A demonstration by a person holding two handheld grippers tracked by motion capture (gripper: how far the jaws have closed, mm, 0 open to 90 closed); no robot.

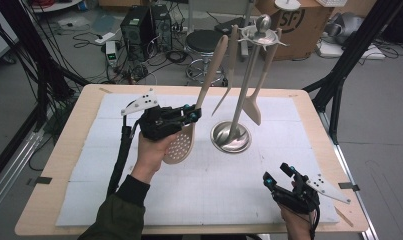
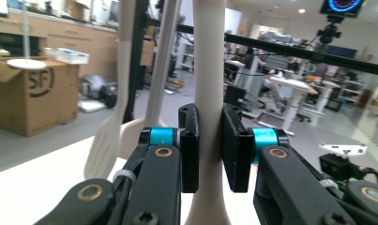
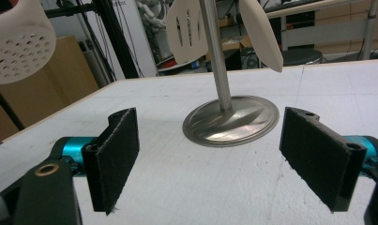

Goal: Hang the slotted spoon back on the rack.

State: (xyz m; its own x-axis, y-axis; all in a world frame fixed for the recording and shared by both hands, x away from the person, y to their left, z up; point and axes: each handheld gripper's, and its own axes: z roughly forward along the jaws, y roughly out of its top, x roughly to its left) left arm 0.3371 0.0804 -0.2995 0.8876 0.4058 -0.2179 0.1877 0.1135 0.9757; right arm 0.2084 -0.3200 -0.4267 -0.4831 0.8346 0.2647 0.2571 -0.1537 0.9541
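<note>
My left gripper (image 1: 191,116) is shut on the handle of a beige perforated skimmer spoon (image 1: 181,145), held off the white mat with its handle rising toward the rack. In the left gripper view the pads (image 2: 190,150) press both sides of the skimmer handle (image 2: 209,84). A steel utensil stand (image 1: 231,136) with a round base holds a beige slotted spatula (image 1: 253,107) and another beige utensil (image 1: 228,75) on its top hooks. My right gripper (image 1: 279,175) rests open near the table's front right, empty; its view shows the stand's base (image 3: 231,119) ahead and the skimmer bowl (image 3: 18,44) upper left.
A white foam mat (image 1: 199,195) covers the wooden table (image 1: 64,150). Beyond the far edge stand a stool (image 1: 205,42), computer cases (image 1: 139,25) with cables, and a cardboard box (image 1: 294,22). Black frame posts (image 1: 349,55) flank the table.
</note>
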